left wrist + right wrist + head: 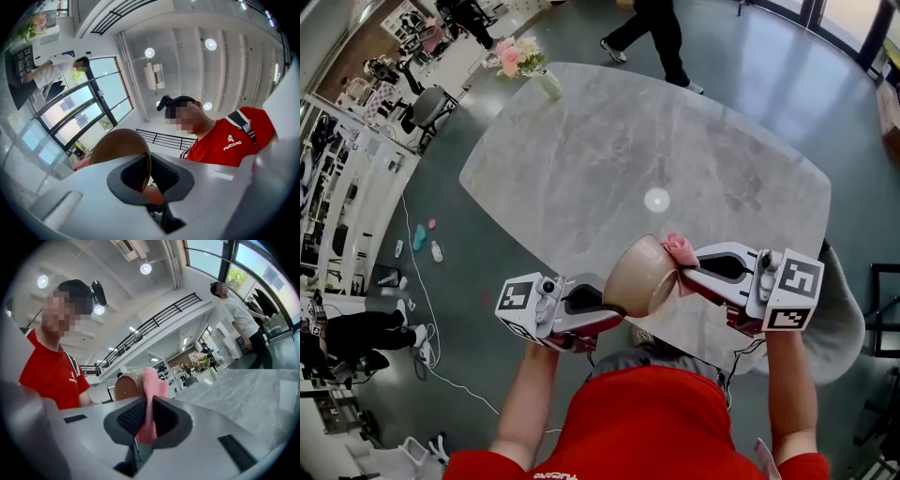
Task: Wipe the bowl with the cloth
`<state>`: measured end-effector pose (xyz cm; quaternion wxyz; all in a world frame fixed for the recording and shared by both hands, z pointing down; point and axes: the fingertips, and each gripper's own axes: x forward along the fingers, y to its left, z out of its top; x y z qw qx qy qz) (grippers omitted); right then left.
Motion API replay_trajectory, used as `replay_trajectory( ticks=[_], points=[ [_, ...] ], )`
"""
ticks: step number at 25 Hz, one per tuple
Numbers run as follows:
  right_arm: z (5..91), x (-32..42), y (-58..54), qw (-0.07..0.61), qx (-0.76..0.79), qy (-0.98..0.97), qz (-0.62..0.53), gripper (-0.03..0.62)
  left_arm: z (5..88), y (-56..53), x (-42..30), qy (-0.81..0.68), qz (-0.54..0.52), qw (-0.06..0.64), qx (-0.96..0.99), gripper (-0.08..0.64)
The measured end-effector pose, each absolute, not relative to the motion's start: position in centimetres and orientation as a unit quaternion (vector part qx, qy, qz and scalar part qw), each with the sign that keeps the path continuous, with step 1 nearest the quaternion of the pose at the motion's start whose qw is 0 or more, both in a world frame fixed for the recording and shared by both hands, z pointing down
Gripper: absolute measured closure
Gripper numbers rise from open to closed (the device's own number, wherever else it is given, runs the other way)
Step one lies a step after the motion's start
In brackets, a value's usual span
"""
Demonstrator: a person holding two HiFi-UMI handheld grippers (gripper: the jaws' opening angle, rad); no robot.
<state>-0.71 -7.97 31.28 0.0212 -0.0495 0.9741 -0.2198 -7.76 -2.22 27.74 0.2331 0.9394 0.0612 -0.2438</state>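
Grey marble bench (609,141) lies below. Left gripper (609,309) has its jaws nipped on the bowl (642,274) by its thin rim, held tilted in the air. The bowl looks stiff, smooth and breakable. Right gripper (689,272) has its jaws clamped on the soft, light cloth (680,249) at the bowl's edge.

Bowls: one bowl (639,277) is counted.
Cloths: one cloth (680,249), pink, is counted.
Grippers: two are counted, the left gripper (614,316) and the right gripper (682,272).
Marker cubes: two are seen, the left cube (517,302) and the right cube (792,292).
Tables: one table (609,159) is seen.
Vases: one vase (549,84) is counted, with a single bunch of flowers (516,56).
People: two are plainly made out in the head view — the wearer in red (647,422) and a walker (652,33) — and any further figures are too small to be counted.
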Motion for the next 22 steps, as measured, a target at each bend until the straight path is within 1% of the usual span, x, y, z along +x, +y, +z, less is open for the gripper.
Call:
replay_trajectory(
  ticks=[3,9,13,18,22],
  points=[
    [30.5,-0.5,-8.8,0.037,-0.068,0.973,-0.217,0.571,27.5,-2.0,-7.5,0.064,-0.247,0.235,0.938,0.545],
    [33.0,-0.8,-7.8,0.024,-0.047,0.965,-0.257,0.571,27.0,-4.7,-6.8,0.036,-0.264,0.233,0.935,0.545],
    [33.7,-1.6,-5.7,0.020,-0.036,0.965,-0.259,0.571,27.6,-4.2,-7.1,0.020,-0.263,0.235,0.936,0.545],
    [32.9,0.2,-9.1,0.068,-0.101,0.954,-0.272,0.571,27.8,-3.6,-6.3,0.025,-0.249,0.234,0.939,0.545],
    [33.4,-0.1,-8.5,0.064,-0.092,0.952,-0.286,0.571,27.6,-4.9,-6.0,0.007,-0.266,0.238,0.934,0.545]
  ],
)
